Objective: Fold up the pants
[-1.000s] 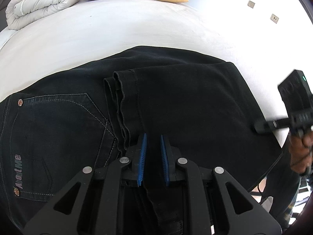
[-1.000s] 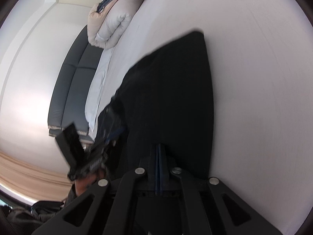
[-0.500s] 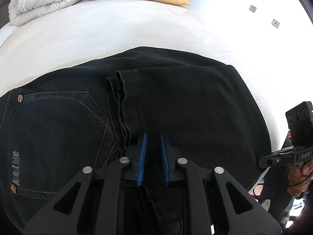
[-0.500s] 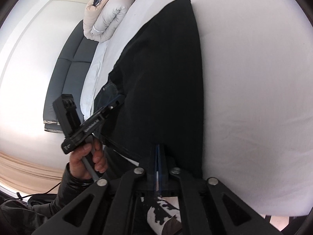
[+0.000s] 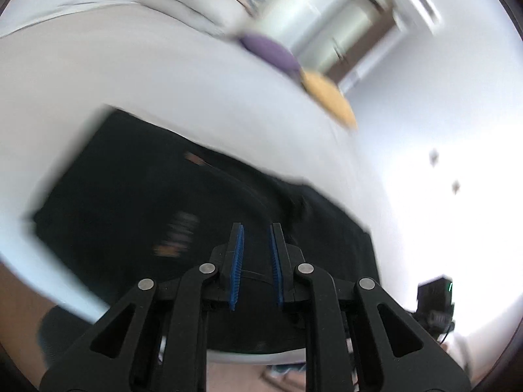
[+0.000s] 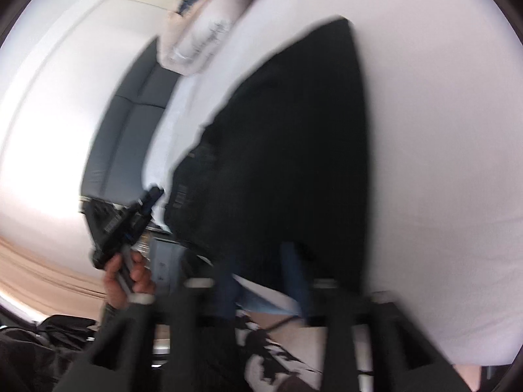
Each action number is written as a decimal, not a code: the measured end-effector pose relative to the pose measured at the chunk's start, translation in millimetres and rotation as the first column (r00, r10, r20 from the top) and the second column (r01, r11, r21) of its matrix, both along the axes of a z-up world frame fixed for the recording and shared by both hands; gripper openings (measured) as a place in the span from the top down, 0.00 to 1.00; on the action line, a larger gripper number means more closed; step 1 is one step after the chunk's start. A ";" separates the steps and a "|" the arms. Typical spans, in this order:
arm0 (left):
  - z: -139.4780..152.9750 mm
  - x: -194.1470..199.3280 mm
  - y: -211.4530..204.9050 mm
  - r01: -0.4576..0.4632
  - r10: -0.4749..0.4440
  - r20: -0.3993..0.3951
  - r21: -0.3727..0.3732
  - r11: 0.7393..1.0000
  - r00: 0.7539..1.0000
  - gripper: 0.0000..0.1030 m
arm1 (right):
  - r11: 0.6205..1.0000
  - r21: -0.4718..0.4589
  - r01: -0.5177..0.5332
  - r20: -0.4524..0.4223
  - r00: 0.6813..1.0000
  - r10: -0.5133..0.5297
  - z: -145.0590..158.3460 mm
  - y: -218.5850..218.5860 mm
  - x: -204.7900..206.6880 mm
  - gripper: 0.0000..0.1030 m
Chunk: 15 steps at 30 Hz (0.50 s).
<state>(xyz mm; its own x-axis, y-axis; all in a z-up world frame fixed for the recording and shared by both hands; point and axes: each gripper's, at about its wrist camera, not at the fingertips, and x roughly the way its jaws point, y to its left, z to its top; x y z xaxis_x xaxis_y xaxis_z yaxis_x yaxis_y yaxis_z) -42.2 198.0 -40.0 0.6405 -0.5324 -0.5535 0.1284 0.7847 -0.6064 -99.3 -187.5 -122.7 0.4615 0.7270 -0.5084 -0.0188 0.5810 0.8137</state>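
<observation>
Left wrist view: left claw (image 5: 255, 261) parted, empty, over black jeans (image 5: 147, 202) running lower right to upper left; right claw (image 6: 258, 281) blurred, apparently parted, empty.

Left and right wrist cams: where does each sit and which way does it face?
Left wrist: on the left tongs, facing across the black pants on the white bed toward the purple pillow; jaws apart, the right tongs at the edge.
Right wrist: on the right tongs, facing along the bed toward a grey sofa; shows the left hand.
Shared: pants, bed, pillow.
</observation>
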 end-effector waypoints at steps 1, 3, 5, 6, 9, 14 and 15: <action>1.7 -5.0 16.3 -0.042 0.042 0.006 -0.022 0.999 0.999 0.72 | 1.000 -0.002 0.002 0.022 1.000 -0.002 7.2 1.9 1.1 0.36; 0.0 -18.2 56.0 -0.159 0.160 0.006 -0.088 0.983 0.987 0.31 | 1.000 0.018 -0.012 0.058 0.998 0.011 19.6 6.4 5.9 0.36; -10.9 -32.6 92.6 -0.292 0.294 -0.012 -0.177 0.940 0.956 0.14 | 0.999 0.043 -0.017 0.080 0.997 0.013 28.7 10.1 11.9 0.36; -16.3 -34.7 101.8 -0.316 0.317 -0.030 -0.212 0.925 0.948 0.14 | 0.999 0.050 -0.019 0.088 0.996 0.014 31.7 12.1 15.0 0.36; -49.9 -34.0 127.7 -0.381 0.346 -0.162 -0.354 0.854 0.924 0.14 | 0.999 0.039 -0.014 0.100 0.995 0.011 39.7 16.3 23.4 0.36; -78.3 -26.0 132.8 -0.394 0.328 -0.223 -0.416 0.820 0.918 0.14 | 1.000 0.004 -0.029 0.132 0.991 0.028 51.8 25.8 31.4 0.39; -82.2 -24.2 133.5 -0.392 0.323 -0.228 -0.414 0.822 0.919 0.14 | 0.999 0.001 -0.033 0.138 0.990 0.033 54.3 27.2 33.3 0.40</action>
<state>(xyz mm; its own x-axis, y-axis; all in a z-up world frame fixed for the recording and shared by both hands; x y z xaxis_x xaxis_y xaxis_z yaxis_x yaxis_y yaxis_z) -66.5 331.5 -122.2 0.7671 -0.4908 -0.4131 -0.2219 0.4012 -0.8887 -66.1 -160.3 -68.4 0.5028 0.7445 -0.4392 -0.1503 0.5756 0.8038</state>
